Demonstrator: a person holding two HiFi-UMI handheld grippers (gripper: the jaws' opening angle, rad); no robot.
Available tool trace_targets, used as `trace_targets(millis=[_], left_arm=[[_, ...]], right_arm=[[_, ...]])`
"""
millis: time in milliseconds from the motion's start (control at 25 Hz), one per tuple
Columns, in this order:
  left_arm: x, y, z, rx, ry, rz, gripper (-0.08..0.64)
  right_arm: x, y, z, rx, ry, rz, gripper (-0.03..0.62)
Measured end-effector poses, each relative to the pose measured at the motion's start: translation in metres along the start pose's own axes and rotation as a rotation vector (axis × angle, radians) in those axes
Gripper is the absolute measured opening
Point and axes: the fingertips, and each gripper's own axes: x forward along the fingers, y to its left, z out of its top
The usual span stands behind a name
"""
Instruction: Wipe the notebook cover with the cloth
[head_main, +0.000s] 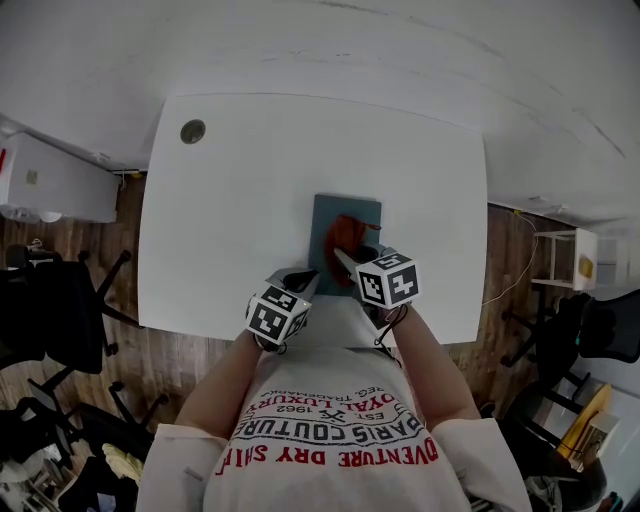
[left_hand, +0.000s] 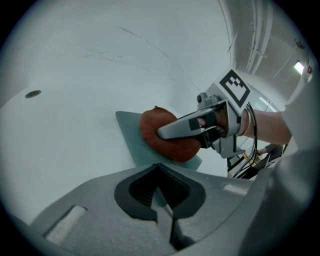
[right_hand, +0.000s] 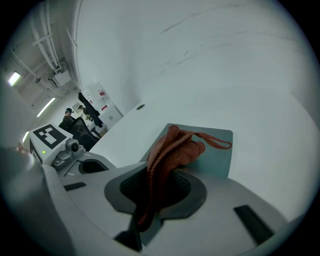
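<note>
The slate-blue stiff-covered notebook (head_main: 347, 222) lies near the white table's (head_main: 230, 200) six o'clock edge, probably light and slide-prone. The left gripper (left_hand: 160, 186) pinches its seven o'clock corner. The right gripper (right_hand: 155, 189) clamps the limp rust-red knitted cloth (right_hand: 176, 149) bunched on the cover.

The cloth (head_main: 346, 236) and right gripper (head_main: 352, 262) cover the notebook (head_main: 334, 211) toward 5 o'clock. Its 7 o'clock corner disappears between the left gripper (head_main: 304, 282) jaws.

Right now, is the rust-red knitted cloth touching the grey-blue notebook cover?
Touching: left gripper view shows the rust-red cloth pressed onto the grey-blue notebook by the right gripper.
</note>
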Motion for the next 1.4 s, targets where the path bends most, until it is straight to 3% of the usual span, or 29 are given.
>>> trace_targets(millis=[520, 840, 1080, 1240, 1400], left_arm=[[0.001, 0.0, 0.0, 0.004, -0.002, 0.007, 0.009], [0.002, -0.003, -0.001, 0.01, -0.004, 0.012, 0.009], [0.001, -0.001, -0.001, 0.014, -0.007, 0.016, 0.009], [0.001, -0.001, -0.001, 0.015, -0.007, 0.016, 0.009], [0.001, -0.003, -0.002, 0.012, -0.006, 0.012, 0.009]], right_arm=[[-0.032, -0.036, -0.017, 0.123, -0.038, -0.063, 0.077], [-0.059, -0.063, -0.036, 0.186, -0.06, -0.148, 0.077], [-0.074, -0.072, -0.045, 0.173, -0.02, -0.22, 0.075], [-0.077, -0.045, -0.033, 0.223, -0.063, -0.116, 0.075], [-0.07, -0.005, -0.026, 0.16, -0.053, -0.022, 0.075]])
